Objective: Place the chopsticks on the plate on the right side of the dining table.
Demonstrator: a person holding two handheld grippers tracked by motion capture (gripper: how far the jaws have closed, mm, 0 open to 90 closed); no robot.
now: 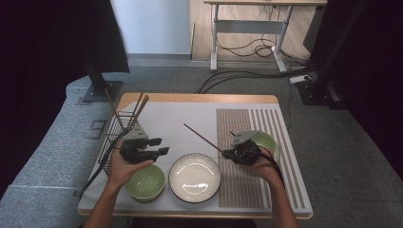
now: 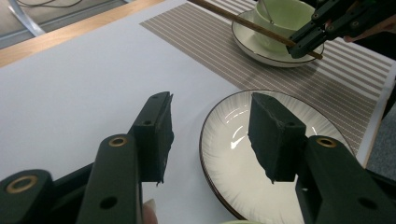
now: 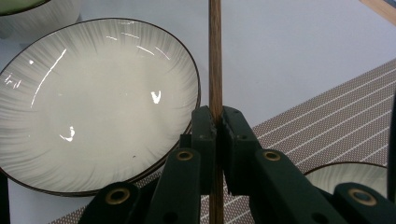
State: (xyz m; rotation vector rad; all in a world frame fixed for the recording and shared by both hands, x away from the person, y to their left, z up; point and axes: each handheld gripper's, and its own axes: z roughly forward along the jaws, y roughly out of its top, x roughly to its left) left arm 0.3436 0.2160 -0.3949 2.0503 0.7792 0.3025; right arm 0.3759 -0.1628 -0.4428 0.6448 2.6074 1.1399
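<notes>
My right gripper point(image 1: 227, 153) is shut on a brown wooden chopstick point(image 1: 202, 137), which slants up and to the left over the white mat. In the right gripper view the jaws point(image 3: 218, 123) pinch the chopstick point(image 3: 215, 70) just beside the white ribbed plate point(image 3: 93, 102). My left gripper point(image 1: 161, 146) hovers open above the green bowl point(image 1: 146, 182) at the front left. Its jaws point(image 2: 211, 135) stand wide apart with nothing between them, over the plate's point(image 2: 233, 154) left rim. Farther off in that view are the right gripper point(image 2: 322, 28) and its chopstick point(image 2: 243, 21).
A black wire basket point(image 1: 114, 135) with more chopsticks stands at the table's left edge. A second green bowl point(image 1: 266, 141) on a saucer sits on the brown striped mat point(image 1: 237, 190) behind the right hand. The plate point(image 1: 195, 177) lies front centre.
</notes>
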